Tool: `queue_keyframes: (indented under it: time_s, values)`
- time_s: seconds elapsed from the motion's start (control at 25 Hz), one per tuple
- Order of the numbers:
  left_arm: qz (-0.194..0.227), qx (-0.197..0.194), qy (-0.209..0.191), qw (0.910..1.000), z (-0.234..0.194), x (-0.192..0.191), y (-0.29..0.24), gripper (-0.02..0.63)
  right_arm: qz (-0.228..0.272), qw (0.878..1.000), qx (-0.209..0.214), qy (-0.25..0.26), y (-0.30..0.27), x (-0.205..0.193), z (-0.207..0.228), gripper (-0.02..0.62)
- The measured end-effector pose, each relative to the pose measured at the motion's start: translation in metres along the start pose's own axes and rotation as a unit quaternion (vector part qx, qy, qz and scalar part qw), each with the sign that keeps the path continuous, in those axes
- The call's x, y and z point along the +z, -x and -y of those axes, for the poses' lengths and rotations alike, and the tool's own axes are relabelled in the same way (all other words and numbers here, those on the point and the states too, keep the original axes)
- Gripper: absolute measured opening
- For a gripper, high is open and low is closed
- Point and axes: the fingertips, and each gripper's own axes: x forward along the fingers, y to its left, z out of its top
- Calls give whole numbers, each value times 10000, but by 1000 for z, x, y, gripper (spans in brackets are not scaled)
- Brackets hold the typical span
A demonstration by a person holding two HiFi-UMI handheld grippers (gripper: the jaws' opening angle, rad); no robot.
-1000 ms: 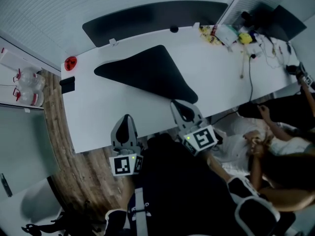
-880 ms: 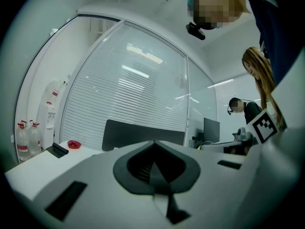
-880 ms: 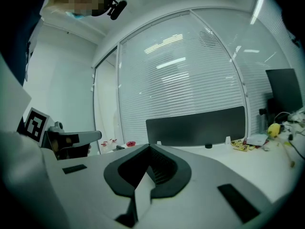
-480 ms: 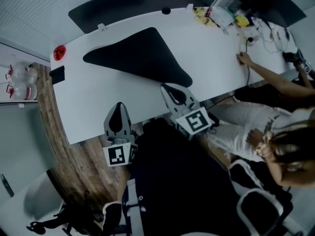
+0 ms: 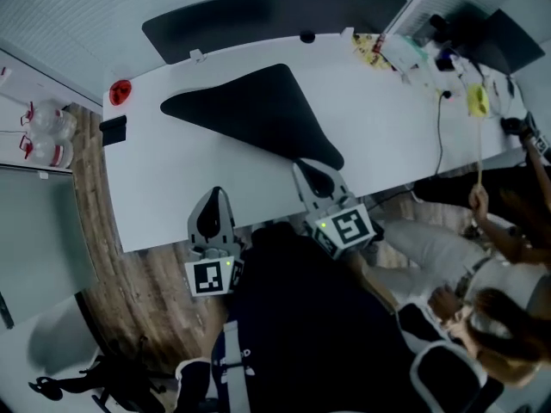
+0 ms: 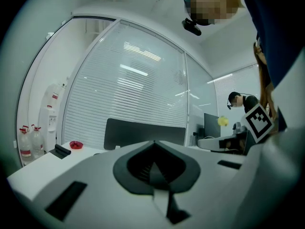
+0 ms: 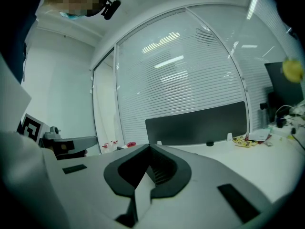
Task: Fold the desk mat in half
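A long white worktop (image 5: 172, 205) fills the middle of the head view, with wooden floor (image 5: 95, 222) past its left end. A dark screen panel (image 5: 267, 15) stands along the far edge. The black desk mat (image 5: 250, 114) lies flat on the worktop as a roughly three-cornered shape. One corner is near the middle of the far edge, one points toward the left end, and one reaches almost to the near edge.

The right gripper (image 5: 303, 167) sits at the near edge with its tip just beside that nearest mat corner. Its jaws are clenched together with nothing between them. The left gripper (image 5: 218, 196) is at the near edge further left, well apart from the mat, its jaws also pressed together and empty.

A seated person (image 5: 448, 256) is off the right end. Cables and small clutter (image 5: 405, 54) crowd the far right corner. A small red object (image 5: 120, 90) sits at the far left corner, and a black object (image 5: 114, 129) sits on the left edge.
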Motion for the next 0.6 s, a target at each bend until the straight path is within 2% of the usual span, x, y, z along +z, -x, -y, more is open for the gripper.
queue_keyframes:
  time_s: [0.6]
  values:
    - [75, -153, 50, 9998, 8, 0, 3, 3, 231, 9997, -77, -42, 6, 0, 1, 3]
